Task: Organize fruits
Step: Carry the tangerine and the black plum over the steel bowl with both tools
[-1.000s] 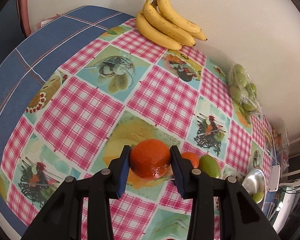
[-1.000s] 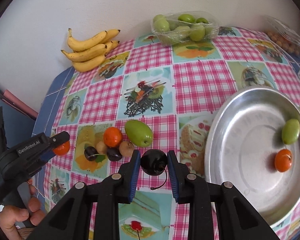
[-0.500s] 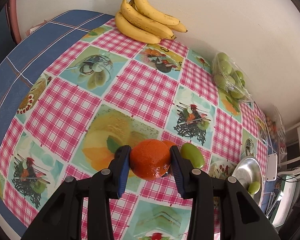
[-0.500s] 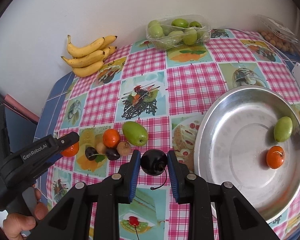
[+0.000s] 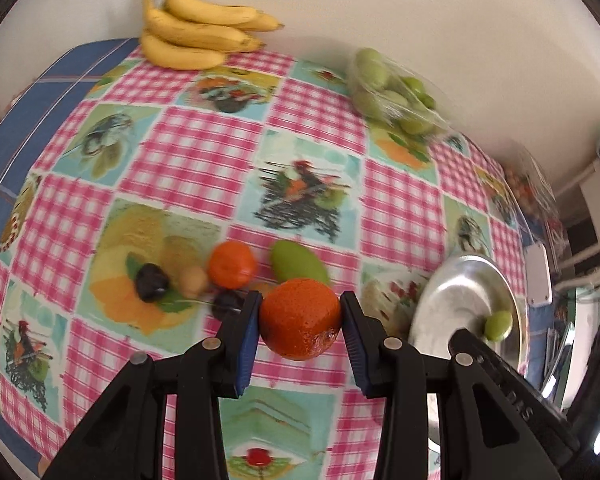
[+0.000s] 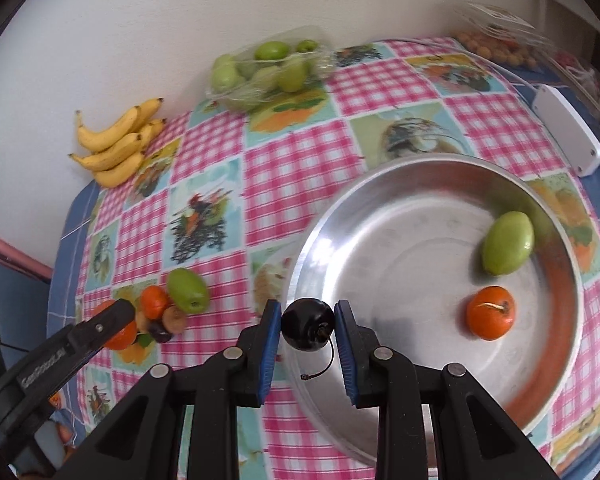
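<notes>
Each claw grips one fruit – left claw [image 5: 300, 320] an orange [image 5: 300, 318], right claw [image 6: 308, 324] a dark cherry [image 6: 308, 323] – probably for the steel bowl [image 6: 380, 184].

I swung both tongs rightward: the right tongs [image 6: 307, 326] carried the dark cherry [image 6: 308, 323] over the metal bowl's [image 6: 380, 436] rim, the left tongs [image 5: 300, 320] brought the orange [image 5: 300, 318] nearer it.

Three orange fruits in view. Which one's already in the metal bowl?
The one with the pale stem, lying in the metal bowl below the green fruit. Another is in the left gripper; the third is on the tablecloth.
</notes>
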The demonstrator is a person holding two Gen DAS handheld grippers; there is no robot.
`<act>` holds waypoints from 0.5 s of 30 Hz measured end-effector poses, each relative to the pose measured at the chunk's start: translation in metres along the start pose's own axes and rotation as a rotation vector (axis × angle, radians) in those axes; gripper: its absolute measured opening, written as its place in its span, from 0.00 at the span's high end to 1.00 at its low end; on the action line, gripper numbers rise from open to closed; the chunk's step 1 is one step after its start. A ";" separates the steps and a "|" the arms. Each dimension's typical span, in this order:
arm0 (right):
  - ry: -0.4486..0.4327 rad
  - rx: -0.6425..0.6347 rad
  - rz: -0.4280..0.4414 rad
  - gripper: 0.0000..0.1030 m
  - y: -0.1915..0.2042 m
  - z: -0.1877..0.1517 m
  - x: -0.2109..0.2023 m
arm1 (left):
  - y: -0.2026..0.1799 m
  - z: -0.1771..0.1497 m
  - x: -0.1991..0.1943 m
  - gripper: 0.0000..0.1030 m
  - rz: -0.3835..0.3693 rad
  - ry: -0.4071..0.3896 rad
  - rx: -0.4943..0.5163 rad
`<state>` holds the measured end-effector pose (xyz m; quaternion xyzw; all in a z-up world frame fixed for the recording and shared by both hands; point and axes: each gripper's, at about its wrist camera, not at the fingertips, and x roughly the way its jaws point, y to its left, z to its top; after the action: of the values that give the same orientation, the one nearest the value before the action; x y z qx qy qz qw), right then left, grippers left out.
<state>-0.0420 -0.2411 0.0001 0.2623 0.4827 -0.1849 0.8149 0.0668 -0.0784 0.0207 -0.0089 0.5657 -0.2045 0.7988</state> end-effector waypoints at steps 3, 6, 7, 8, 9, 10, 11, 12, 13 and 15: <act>0.001 0.039 -0.034 0.71 -0.020 0.004 0.000 | -0.026 -0.009 0.004 0.60 -0.021 0.017 0.065; -0.002 0.088 -0.048 0.71 -0.042 0.007 -0.002 | -0.049 -0.017 0.010 0.60 -0.057 0.044 0.116; -0.006 0.103 -0.053 0.71 -0.049 0.008 -0.004 | -0.057 -0.020 0.012 0.60 -0.071 0.053 0.135; -0.011 0.116 -0.056 0.71 -0.055 0.009 -0.005 | -0.064 -0.022 0.014 0.60 -0.081 0.059 0.151; -0.017 0.126 -0.060 0.71 -0.059 0.010 -0.007 | -0.070 -0.025 0.015 0.60 -0.085 0.062 0.166; -0.022 0.134 -0.062 0.71 -0.063 0.010 -0.009 | -0.075 -0.026 0.016 0.60 -0.084 0.061 0.178; -0.026 0.140 -0.064 0.71 -0.067 0.011 -0.011 | -0.080 -0.027 0.017 0.60 -0.080 0.060 0.188; -0.028 0.143 -0.064 0.71 -0.069 0.012 -0.012 | -0.084 -0.028 0.019 0.60 -0.078 0.061 0.196; -0.030 0.146 -0.063 0.71 -0.071 0.012 -0.013 | -0.088 -0.030 0.020 0.60 -0.080 0.061 0.205; -0.032 0.149 -0.061 0.71 -0.073 0.013 -0.014 | -0.094 -0.031 0.022 0.60 -0.086 0.061 0.221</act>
<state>-0.0799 -0.3064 -0.0010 0.3046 0.4623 -0.2492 0.7947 0.0147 -0.1655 0.0128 0.0609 0.5627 -0.2998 0.7679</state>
